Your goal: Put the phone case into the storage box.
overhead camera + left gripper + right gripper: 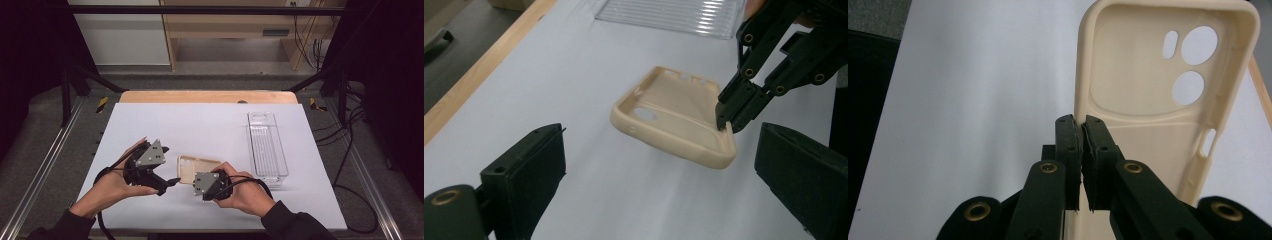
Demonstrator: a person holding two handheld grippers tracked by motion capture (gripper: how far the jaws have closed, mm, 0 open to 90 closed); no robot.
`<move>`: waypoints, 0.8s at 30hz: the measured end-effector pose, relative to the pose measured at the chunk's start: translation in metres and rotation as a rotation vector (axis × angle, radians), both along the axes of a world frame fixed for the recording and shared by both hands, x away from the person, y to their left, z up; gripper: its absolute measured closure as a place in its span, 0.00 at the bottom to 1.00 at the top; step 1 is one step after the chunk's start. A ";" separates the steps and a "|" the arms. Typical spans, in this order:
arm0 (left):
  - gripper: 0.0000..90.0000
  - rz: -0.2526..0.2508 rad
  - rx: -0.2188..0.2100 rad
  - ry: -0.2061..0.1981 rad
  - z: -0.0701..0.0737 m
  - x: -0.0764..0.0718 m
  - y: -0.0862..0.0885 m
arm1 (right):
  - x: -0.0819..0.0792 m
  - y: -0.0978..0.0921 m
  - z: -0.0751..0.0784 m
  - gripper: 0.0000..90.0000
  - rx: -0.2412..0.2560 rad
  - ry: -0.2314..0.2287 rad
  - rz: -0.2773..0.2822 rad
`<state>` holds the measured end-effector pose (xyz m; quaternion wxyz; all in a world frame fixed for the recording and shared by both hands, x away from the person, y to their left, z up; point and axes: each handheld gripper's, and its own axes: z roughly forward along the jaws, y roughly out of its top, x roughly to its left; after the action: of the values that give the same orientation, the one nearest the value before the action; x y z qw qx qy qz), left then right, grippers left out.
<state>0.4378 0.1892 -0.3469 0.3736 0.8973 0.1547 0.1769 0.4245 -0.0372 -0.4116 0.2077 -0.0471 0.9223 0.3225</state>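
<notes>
Hands low on the white table (200,120) in the high view, both working near the front edge. Left gripper (172,182) sits at about seven o'clock of the table, jaws pointing to three o'clock toward the case (192,167). Right gripper (196,181) is just beside it at six o'clock, touching the near end of that beige phone case, which sits at the table's middle front. Clear tray (267,147) lies well apart at three o'clock, long side running away from the person.

Left gripper view now: its own two jaws stand wide apart, released, nothing between them. Ahead, the case (674,117) hangs tilted, its far end lower and its near corner lifted off the table, hollow side up. Right gripper (725,120) comes in from two o'clock and pinches the case's rim at that raised corner. Ribbed tray (674,15) lies at twelve o'clock.

Right gripper view: the jaws are clenched on the case's (1158,100) side wall, pads pressed tight with the thin rim between them. Case stretches away to twelve o'clock, camera cutouts at one o'clock, white table (973,100) beneath.
</notes>
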 end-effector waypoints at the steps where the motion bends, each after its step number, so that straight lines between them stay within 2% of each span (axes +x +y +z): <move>1: 0.06 0.000 0.000 0.000 0.000 0.000 0.000 | 0.000 0.000 0.000 0.96 0.000 0.000 0.000; 9: 0.06 0.042 -0.058 -0.019 0.004 0.002 0.010 | 0.003 -0.002 0.000 0.96 -0.002 0.006 -0.011; 13: 0.05 0.049 -0.069 -0.026 0.005 0.002 0.012 | 0.003 -0.002 0.000 0.96 -0.003 0.008 -0.012; 15: 0.05 0.060 -0.073 -0.058 0.006 0.002 0.013 | 0.003 -0.002 0.000 0.96 -0.005 0.006 -0.016; 18: 0.06 0.075 -0.089 -0.070 0.007 0.003 0.015 | 0.004 -0.003 0.000 0.96 -0.003 0.000 -0.010; 22: 0.06 0.122 -0.139 -0.099 0.008 0.002 0.021 | 0.005 -0.003 0.000 0.96 0.003 -0.001 -0.016; 24: 0.05 0.138 -0.159 -0.101 0.008 0.001 0.022 | 0.005 -0.003 0.000 0.96 0.004 -0.002 -0.018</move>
<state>0.4389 0.2113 -0.3392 0.4378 0.8421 0.2106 0.2341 0.4294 -0.0407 -0.4116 0.2117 -0.0388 0.9218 0.3225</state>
